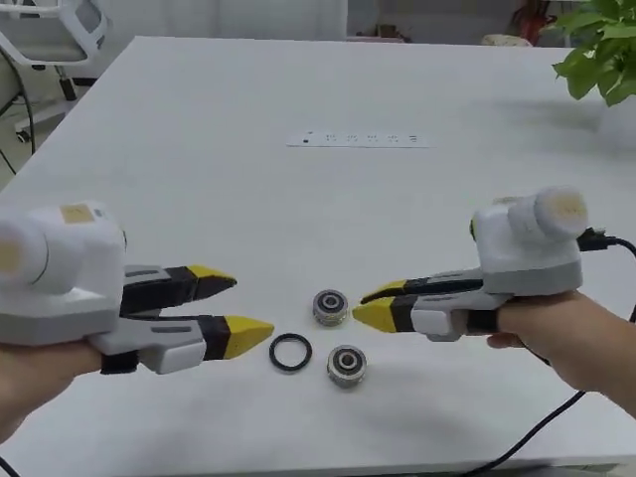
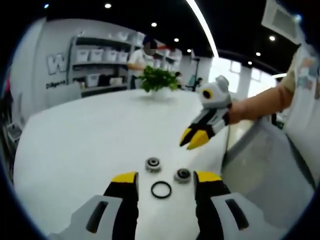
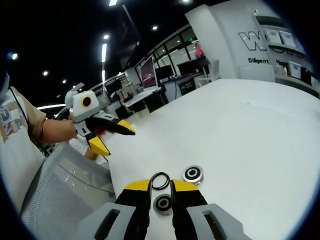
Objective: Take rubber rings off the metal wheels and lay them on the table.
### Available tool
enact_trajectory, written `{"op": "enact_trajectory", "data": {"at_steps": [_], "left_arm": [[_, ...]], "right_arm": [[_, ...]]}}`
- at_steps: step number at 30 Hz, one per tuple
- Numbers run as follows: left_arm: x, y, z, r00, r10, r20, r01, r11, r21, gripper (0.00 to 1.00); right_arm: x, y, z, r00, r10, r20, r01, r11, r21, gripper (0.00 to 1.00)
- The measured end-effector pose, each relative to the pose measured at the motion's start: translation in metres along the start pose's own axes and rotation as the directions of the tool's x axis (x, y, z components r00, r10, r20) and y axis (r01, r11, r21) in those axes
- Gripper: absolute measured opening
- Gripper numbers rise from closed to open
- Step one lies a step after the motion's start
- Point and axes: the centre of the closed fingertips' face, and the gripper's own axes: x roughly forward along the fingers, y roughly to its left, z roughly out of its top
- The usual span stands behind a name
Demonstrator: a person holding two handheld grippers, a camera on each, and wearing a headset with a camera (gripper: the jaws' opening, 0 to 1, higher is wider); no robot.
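Rubber ring before spread left gripper

Head view: bright, even overhead light is flooding the white bench, and its far edge is washing out toward pure white. Short soft shadows are pooling under the metal wheels near the front edge. A faint smudge of shade from the plant is falling at the far right corner. The left gripper is looking slightly soft, its white shell blowing out.

Both gripper views: fisheye is bending lines hard toward the edges. The ceiling is reading dark, with ceiling spots and a strip light burning hot. A window is glaring beyond the bench's far edge. The background is going soft.
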Motion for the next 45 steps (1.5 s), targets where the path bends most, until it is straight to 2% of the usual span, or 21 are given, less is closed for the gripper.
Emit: {"op": "enact_trajectory", "data": {"at_steps": [4, 8, 14, 20, 23, 29, 45], "left_arm": [[-0.003, -0.003, 0.001, 0.9999, -0.002, -0.013, 0.002, 1.0, -0.011, 0.45], [-0.004, -0.006, 0.002, 0.9998, 0.0, -0.022, 0.0, 1.0, 0.007, 0.44], [-0.008, -0.009, 0.005, 1.0, -0.002, 0.006, 0.002, 1.0, 0.005, 0.46], [-0.011, -0.013, 0.003, 0.9999, -0.007, 0.01, 0.007, 1.0, -0.006, 0.47], [-0.012, -0.016, 0.001, 0.9999, -0.01, 0.012, 0.01, 1.0, -0.011, 0.5], [-0.017, -0.017, -0.007, 1.0, -0.007, 0.007, 0.007, 1.0, -0.03, 0.53], [-0.026, -0.026, -0.015, 0.9998, -0.012, 0.013, 0.012, 0.999, -0.05, 0.57]], "right_arm": [[-0.013, -0.003, 0.0, 0.9994, -0.025, 0.023, 0.024, 1.0, 0.01, 0.13], [-0.023, -0.005, -0.003, 0.9981, -0.048, 0.039, 0.047, 0.999, 0.019, 0.15], [-0.033, -0.004, -0.01, 0.9962, -0.073, 0.047, 0.072, 0.997, 0.019, 0.18], [-0.039, -0.005, -0.021, 0.995, -0.098, 0.021, 0.098, 0.995, -0.033, 0.23], [-0.04, -0.005, -0.026, 0.9944, -0.105, 0.009, 0.105, 0.993, -0.058, 0.26], [-0.044, -0.003, -0.034, 0.9937, -0.112, -0.006, 0.111, 0.989, -0.096, 0.31], [-0.054, -0.005, -0.038, 0.992, -0.125, 0.014, 0.126, 0.988, -0.088, 0.35]]}}
